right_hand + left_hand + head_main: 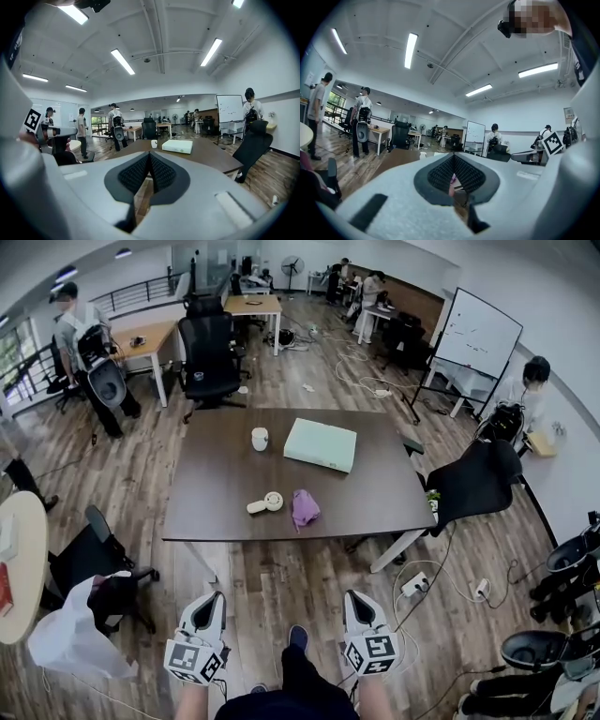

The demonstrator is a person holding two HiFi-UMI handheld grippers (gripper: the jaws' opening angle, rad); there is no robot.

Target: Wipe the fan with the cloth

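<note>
In the head view the fan, small and white, lies near the front edge of the dark bench. The purple cloth sits bunched just right of the fan, the two apart. A white cup stands beyond the fan, and a pale green box lies beyond the fan and to its right. The left gripper and right gripper are well short of the fan, side by side over the wooden floor, both pointing toward the bench. In the left gripper view the left gripper has its jaws fully together, the ribbed pads meeting in one seam with nothing gripped; the bench and cup lie ahead, and the fan cannot be made out there. In the right gripper view the right gripper likewise has its jaws pressed together and empty; past them are the bench, the cup and the box, while the pads hide the fan.
</note>
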